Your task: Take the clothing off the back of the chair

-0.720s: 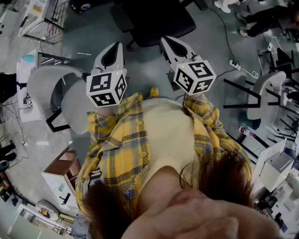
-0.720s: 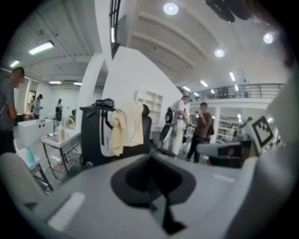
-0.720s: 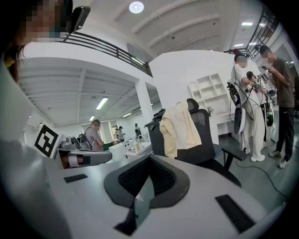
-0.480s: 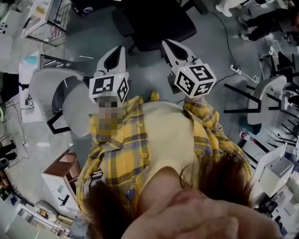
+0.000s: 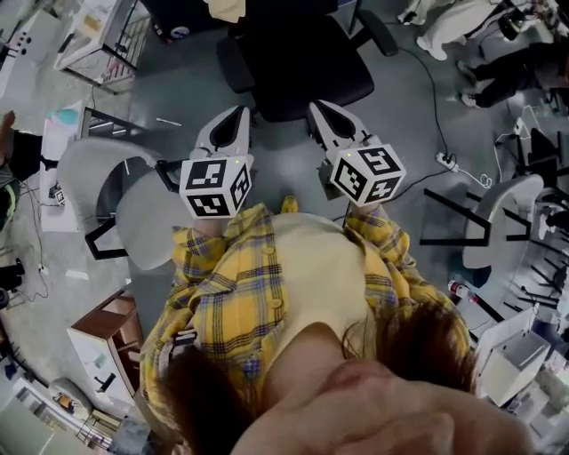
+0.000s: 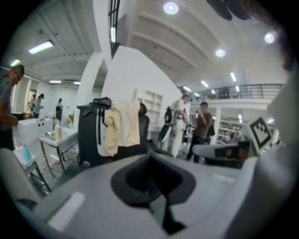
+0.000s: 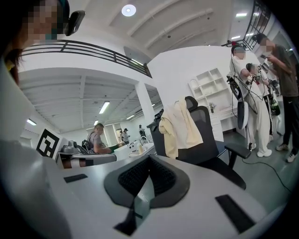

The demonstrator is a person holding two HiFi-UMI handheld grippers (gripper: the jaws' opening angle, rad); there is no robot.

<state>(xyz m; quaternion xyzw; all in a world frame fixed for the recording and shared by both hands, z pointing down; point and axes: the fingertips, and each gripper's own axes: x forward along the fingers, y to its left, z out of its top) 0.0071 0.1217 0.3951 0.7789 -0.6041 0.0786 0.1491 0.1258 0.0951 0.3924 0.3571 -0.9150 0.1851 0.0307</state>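
Note:
A pale cream garment (image 6: 122,127) hangs over the backrest of a black office chair (image 6: 143,132) some way ahead of me. The right gripper view shows the same garment (image 7: 180,126) draped on the chair (image 7: 208,140), whose seat and armrest face me. From above, the chair (image 5: 302,67) sits at the top centre with a bit of the garment (image 5: 227,9) at the top edge. My left gripper (image 5: 240,115) and right gripper (image 5: 318,108) are side by side, short of the seat's near edge. Both are shut and hold nothing.
White shell chairs stand on the left (image 5: 107,191) and right (image 5: 498,191). A power strip and cable (image 5: 444,160) lie on the grey floor. A small cabinet (image 5: 102,342) is at the lower left. People (image 7: 250,88) stand to the right of the chair. A wire-frame table (image 6: 58,140) stands on the left.
The black chair has come further into the head view, and the garment now shows at its top edge. Both grippers stay shut, side by side, nearer the seat.

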